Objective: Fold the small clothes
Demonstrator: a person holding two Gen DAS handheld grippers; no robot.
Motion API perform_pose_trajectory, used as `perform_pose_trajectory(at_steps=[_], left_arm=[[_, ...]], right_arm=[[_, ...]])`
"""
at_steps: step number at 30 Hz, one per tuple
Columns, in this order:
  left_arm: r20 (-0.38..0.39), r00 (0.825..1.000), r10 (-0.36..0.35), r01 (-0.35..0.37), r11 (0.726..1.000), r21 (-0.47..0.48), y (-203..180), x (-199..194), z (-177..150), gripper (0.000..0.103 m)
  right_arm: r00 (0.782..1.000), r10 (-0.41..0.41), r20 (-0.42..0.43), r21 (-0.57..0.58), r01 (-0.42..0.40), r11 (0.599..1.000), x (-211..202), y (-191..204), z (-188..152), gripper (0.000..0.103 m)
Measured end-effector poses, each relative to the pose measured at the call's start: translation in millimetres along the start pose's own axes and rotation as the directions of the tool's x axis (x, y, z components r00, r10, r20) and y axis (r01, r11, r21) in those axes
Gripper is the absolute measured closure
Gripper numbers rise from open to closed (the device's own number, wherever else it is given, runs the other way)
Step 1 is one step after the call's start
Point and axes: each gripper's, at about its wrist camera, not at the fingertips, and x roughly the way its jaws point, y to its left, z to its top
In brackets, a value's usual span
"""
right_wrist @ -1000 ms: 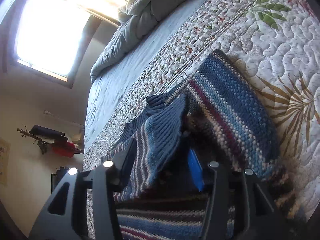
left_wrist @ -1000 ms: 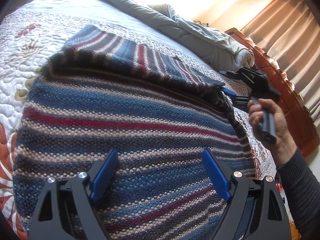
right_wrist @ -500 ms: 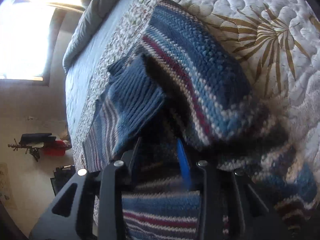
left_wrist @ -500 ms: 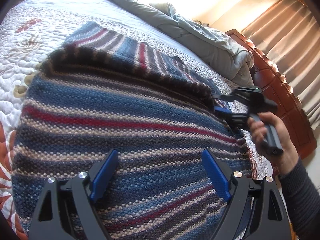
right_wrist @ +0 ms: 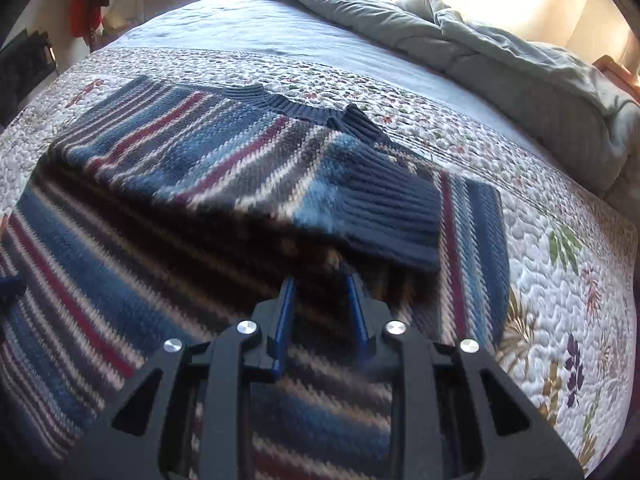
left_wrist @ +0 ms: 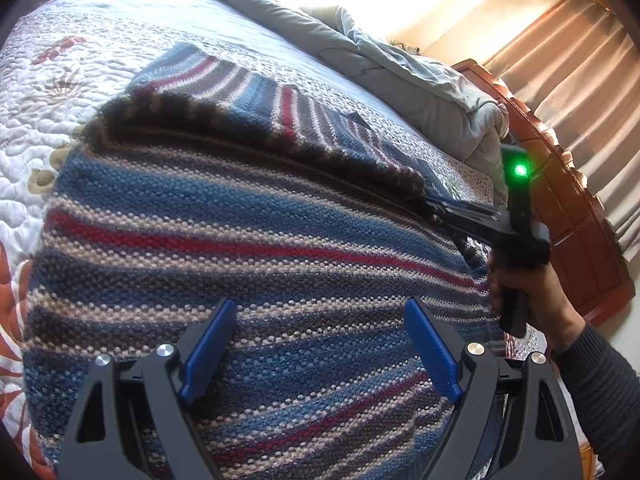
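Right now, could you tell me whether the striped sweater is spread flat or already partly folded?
Partly folded: the striped sweater lies on the quilt with its ribbed-cuff sleeve laid back across the body.

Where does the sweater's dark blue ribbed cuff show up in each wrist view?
Left wrist: the ribbed cuff itself cannot be made out; only the folded sleeve's edge shows, upper right, where the right gripper reaches in.
Right wrist: the cuff lies right of centre, just beyond the fingertips, on the striped sweater.
Shared landmark: the rumpled grey duvet at the far side of the bed.
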Motion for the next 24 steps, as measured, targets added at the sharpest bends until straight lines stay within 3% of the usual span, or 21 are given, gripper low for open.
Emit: perform_pose_trajectory(at_steps=[3,5,9,15,21,24], left_arm=[[-0.002,1.000,0.004,-0.004,1.000,0.006,-0.5,1.1,-0.6,0.017],[-0.002,1.000,0.003,-0.003,1.000,0.005,-0.7,1.1,-0.7,0.017],[-0.002,1.000,-0.001,0.001,1.000,-0.001,-1.0,0.4,-1.1,0.016],[-0.001,1.000,0.001,-0.001,1.000,0.000,-0.9,0.4,-0.8,0.016],[-0.001,1.000,0.002,-0.002,1.000,0.000,-1.1,-0.1,-1.0,0.016],[-0.002,1.000,0.003,-0.003,1.000,0.002,-1.4,0.5,-1.5,0.016]], right_arm=[[1.000,0.013,0.005,-0.011,-0.013,1.000,4.2,3.9,7.2,0.072],[0.997,0.075,-0.035,-0.011,-0.076,0.997,5.7,9.1,3.9,0.086],[0.976,0.194,-0.098,-0.020,-0.197,0.980,-2.2,10.2,-11.2,0.090],[0.959,0.277,0.055,0.196,-0.282,0.939,-25.8,-19.1,1.0,0.071],[0.944,0.322,0.067,0.340,-0.325,0.882,-1.9,-24.1,15.9,0.066],[0.943,0.333,0.000,0.334,-0.314,0.889,15.4,-14.3,9.0,0.065]])
